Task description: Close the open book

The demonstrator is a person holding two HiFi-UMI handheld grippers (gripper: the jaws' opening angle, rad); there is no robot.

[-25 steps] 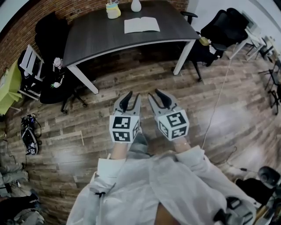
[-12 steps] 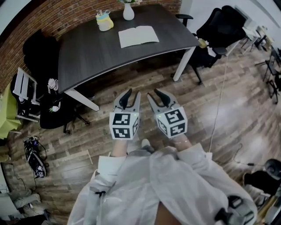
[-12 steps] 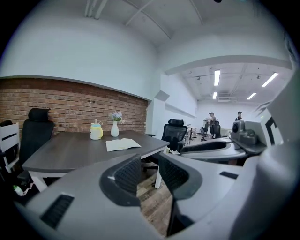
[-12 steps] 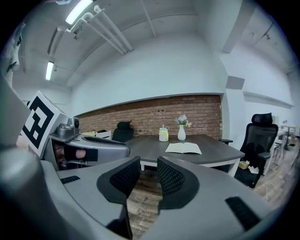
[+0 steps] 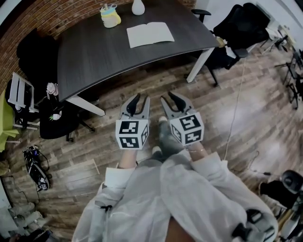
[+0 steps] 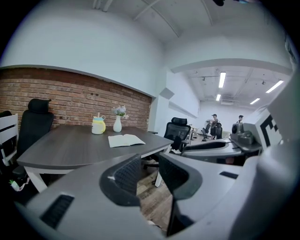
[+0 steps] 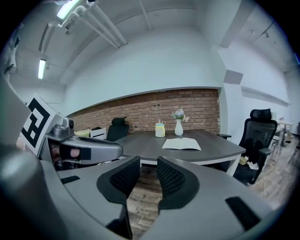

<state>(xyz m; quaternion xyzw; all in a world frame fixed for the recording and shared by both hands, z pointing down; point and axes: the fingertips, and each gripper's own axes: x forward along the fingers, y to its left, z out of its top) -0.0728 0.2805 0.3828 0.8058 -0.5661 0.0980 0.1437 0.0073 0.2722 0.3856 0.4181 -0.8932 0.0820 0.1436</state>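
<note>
On the dark desk (image 5: pixel 94 52), well ahead of both claws, the open book (image 5: pixel 149 34) lies flat near a yellow cup (image 5: pixel 110 16) and a white vase (image 5: pixel 138 7). The left claw (image 5: pixel 143 98) and right claw (image 5: pixel 166 97) hover over the wood floor (image 5: pixel 236 118), jaws narrowly apart, holding nothing.

Matt dark wood-grain table (image 5: pixel 94 52), paper book (image 5: pixel 149 34), glossy plank floor (image 5: pixel 255 108), rough brick wall (image 6: pixel 70 93).
</note>
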